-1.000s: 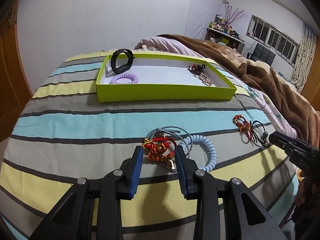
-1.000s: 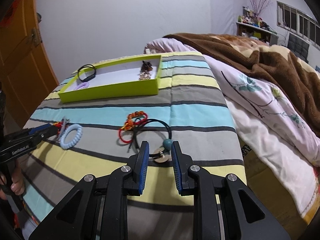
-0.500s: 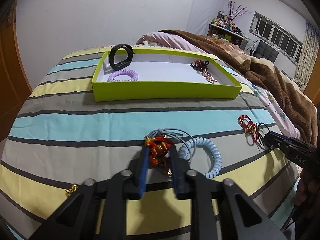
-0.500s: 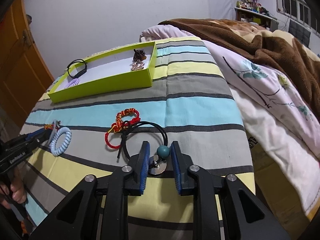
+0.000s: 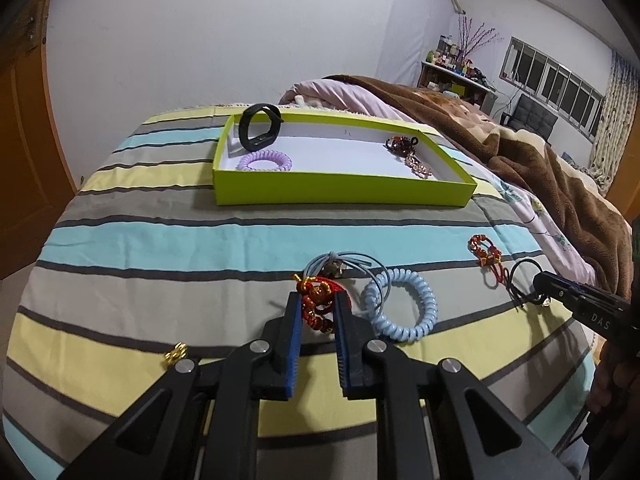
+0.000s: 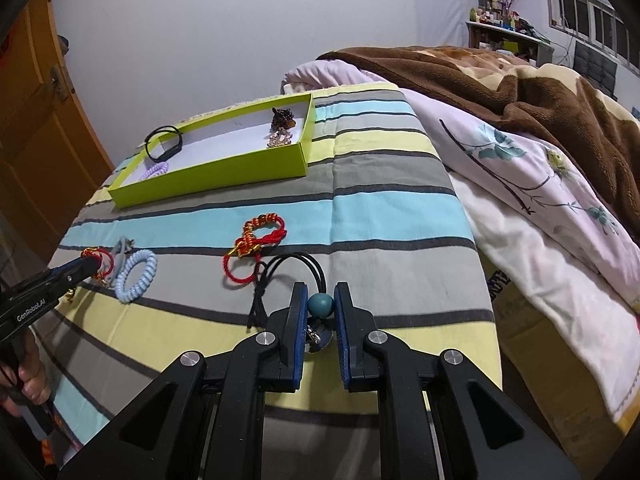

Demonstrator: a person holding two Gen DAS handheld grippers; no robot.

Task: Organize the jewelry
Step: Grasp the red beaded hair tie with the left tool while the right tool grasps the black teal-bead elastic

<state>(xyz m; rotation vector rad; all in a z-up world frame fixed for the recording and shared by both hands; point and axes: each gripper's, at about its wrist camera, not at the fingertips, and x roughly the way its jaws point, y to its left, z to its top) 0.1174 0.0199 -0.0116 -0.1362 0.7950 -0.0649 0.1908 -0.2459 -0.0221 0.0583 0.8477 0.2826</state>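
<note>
Striped bedspread (image 5: 168, 240) with jewelry scattered all over. Left gripper (image 5: 318, 312) has its jaws clamped on the red beaded bracelet (image 5: 316, 304), and the blue coil tie (image 5: 404, 306) sits just right of them. Right gripper (image 6: 320, 312) is pinched on the teal bead (image 6: 320, 305) of the black cord necklace (image 6: 288, 268). Green tray (image 5: 344, 192) is well ahead. Worry: the grey elastic (image 5: 340, 264) looks tangled with the bracelet, so lifting might drag it along.

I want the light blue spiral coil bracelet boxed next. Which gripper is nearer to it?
Left. The left gripper sits right beside the light blue spiral coil bracelet; the right gripper is well off to its right.
</note>
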